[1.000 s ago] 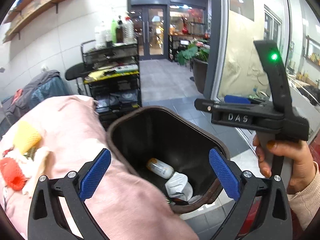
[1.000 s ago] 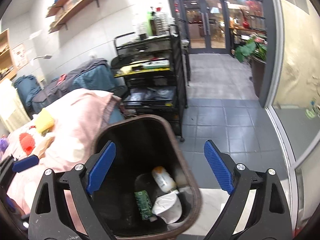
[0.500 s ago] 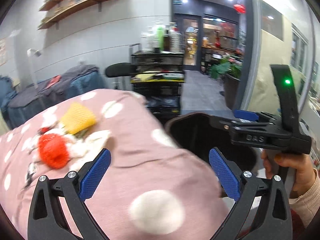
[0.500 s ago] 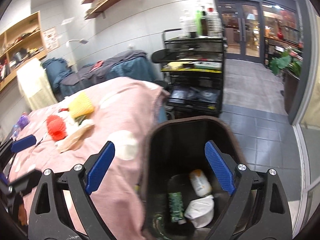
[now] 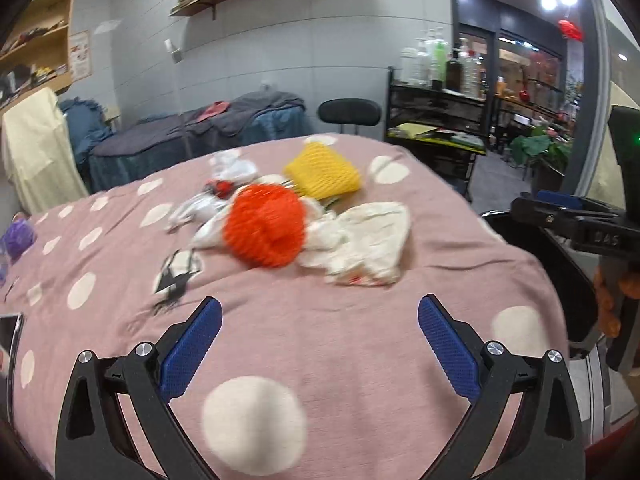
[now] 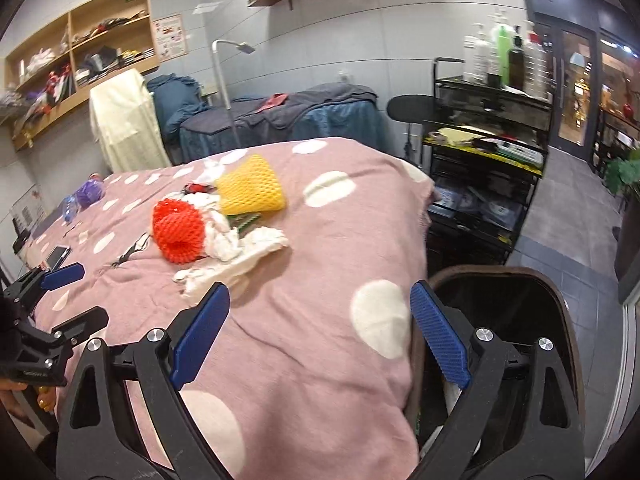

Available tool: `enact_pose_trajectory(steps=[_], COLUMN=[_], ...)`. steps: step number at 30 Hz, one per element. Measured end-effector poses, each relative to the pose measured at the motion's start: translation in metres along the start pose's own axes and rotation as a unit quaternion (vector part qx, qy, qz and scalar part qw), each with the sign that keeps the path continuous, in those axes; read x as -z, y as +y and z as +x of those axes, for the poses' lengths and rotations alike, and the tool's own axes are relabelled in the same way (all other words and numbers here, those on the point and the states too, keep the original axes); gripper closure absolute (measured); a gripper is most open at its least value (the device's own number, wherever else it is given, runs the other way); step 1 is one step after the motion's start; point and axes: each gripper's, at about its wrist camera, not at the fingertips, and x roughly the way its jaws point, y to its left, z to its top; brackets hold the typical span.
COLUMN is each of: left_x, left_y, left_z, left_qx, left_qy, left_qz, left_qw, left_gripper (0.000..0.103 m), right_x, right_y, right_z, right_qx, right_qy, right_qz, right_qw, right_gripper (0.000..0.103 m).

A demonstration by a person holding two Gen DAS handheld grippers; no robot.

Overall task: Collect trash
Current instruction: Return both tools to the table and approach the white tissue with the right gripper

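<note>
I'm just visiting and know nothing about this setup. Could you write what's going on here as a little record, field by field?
surface: pink spotted cloth covering a table
trash on it: orange foam net, yellow foam net, crumpled white paper, clustered together
bin: dark trash bin at the table's right edge, beside the cloth
left gripper: open, holding nothing, pointed at the trash pile
right gripper: open, holding nothing, over the cloth near the bin
likely next move: probably reaching for one of the pieces

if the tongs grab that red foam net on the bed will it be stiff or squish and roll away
The red foam net looks like open mesh foam, so it will probably squash and weigh little. Its rounded, curled shape may roll if nudged, though the soft polka-dot blanket and the crumpled tissues touching it should slow it.
</note>
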Motion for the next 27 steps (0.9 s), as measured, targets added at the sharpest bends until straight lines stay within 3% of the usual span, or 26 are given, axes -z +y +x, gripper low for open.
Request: enact_pose_trajectory(steps=[7,14,16,19,20,24,27], left_x=[0.0,-0.016,-0.02,-0.025,-0.027,-0.035,-0.041], left_y=[0.054,0.063,0.063,0.064,0.064,0.066,0.064], left_z=[0.009,0.036,0.043,0.055,0.06,0.075,0.087], left_qx=[0.001,0.005,0.005,0.008,0.009,0.01,0.004], left_qy=[0.016,0.032,0.035,0.043,0.046,0.055,0.061], left_qz=[-0.067,-0.074,-0.071,-0.07,-0.071,-0.072,-0.064], left_qw=[0.9976,0.9967,0.9969,0.9966,0.9963,0.9959,0.996], left_gripper=[0.007,0.02,0.02,0.022,0.023,0.025,0.026], right_x=[-0.015,-0.025,-0.025,-0.024,-0.024,-0.025,-0.026], right_y=[0.034,0.055,0.058,0.062,0.063,0.068,0.064], right_z=[0.044,0.109,0.127,0.147,0.15,0.155,0.155], right_qx=[-0.049,-0.09,-0.097,-0.103,-0.1,-0.091,-0.096], right_qy=[0.062,0.163,0.191,0.22,0.223,0.226,0.222], right_qz=[-0.032,0.004,0.022,0.043,0.045,0.044,0.054], right_qw=[0.996,0.983,0.977,0.969,0.969,0.969,0.969], right_gripper=[0.012,0.015,0.028,0.038,0.041,0.073,0.083])
